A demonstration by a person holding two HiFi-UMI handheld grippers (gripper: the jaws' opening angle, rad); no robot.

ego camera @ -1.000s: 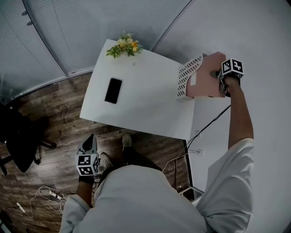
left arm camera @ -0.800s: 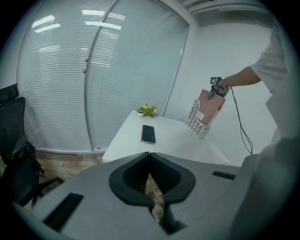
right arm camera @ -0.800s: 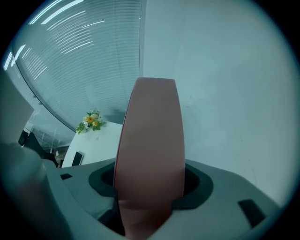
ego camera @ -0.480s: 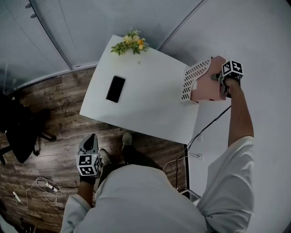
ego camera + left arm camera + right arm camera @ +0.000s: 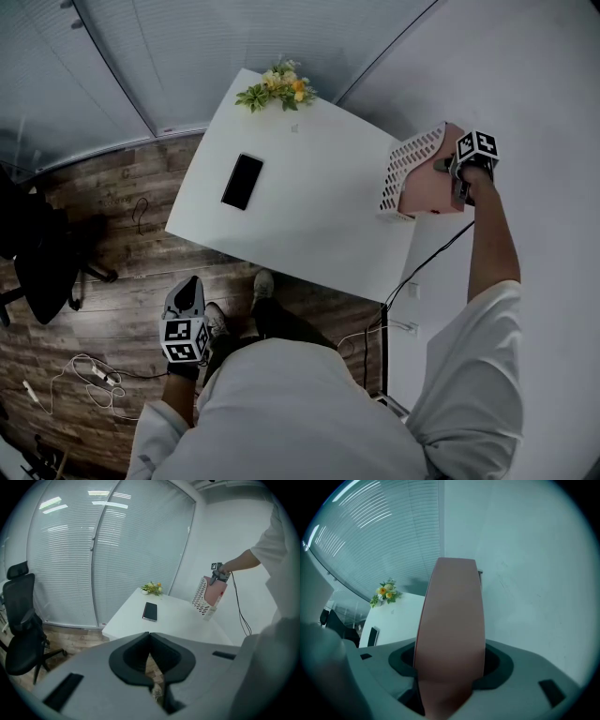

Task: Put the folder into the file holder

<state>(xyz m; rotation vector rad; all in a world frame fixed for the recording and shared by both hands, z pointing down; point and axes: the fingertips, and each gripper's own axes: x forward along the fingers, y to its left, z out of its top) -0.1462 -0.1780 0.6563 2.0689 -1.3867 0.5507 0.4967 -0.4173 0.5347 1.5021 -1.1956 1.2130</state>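
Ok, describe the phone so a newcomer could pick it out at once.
Start at the white table. Toward its left side, short of the flowers, lies the phone: a flat black slab, unlike the upright perforated file holder opposite.

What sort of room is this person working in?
Most likely an office or small meeting room: there is a black swivel chair, full-height slatted blinds, a white table, and a perforated file holder and a pink folder.

folder near end hidden in right gripper, chair cut off left
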